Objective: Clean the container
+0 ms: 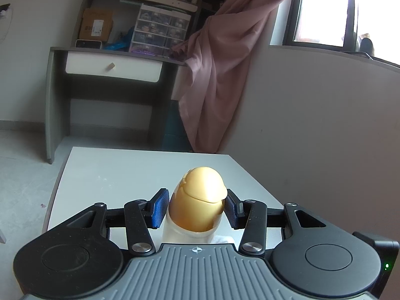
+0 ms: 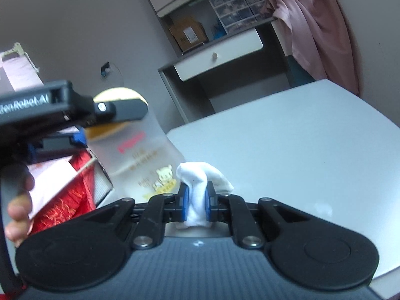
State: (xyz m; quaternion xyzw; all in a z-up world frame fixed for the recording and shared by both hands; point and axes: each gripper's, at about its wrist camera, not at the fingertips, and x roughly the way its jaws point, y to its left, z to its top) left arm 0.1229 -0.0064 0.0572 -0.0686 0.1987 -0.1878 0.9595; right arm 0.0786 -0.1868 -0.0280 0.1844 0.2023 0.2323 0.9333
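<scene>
A frosted bottle with a gold cap (image 1: 197, 200) stands upright over the white table (image 1: 120, 172), and my left gripper (image 1: 196, 208) is shut on it just below the cap. From the right wrist view the same bottle (image 2: 140, 150) shows a red label and a bear picture, with the left gripper's body (image 2: 50, 110) across its top. My right gripper (image 2: 196, 201) is shut on a folded white cloth (image 2: 200, 175). The cloth's upper fold lies close to the bottle's lower side; contact cannot be told.
A grey desk with a white drawer (image 1: 112, 67) and shelves stands beyond the table. A pink curtain (image 1: 220, 70) hangs to its right by a window. A person's fingers (image 2: 17, 212) and red patterned fabric (image 2: 65, 207) show at the left edge.
</scene>
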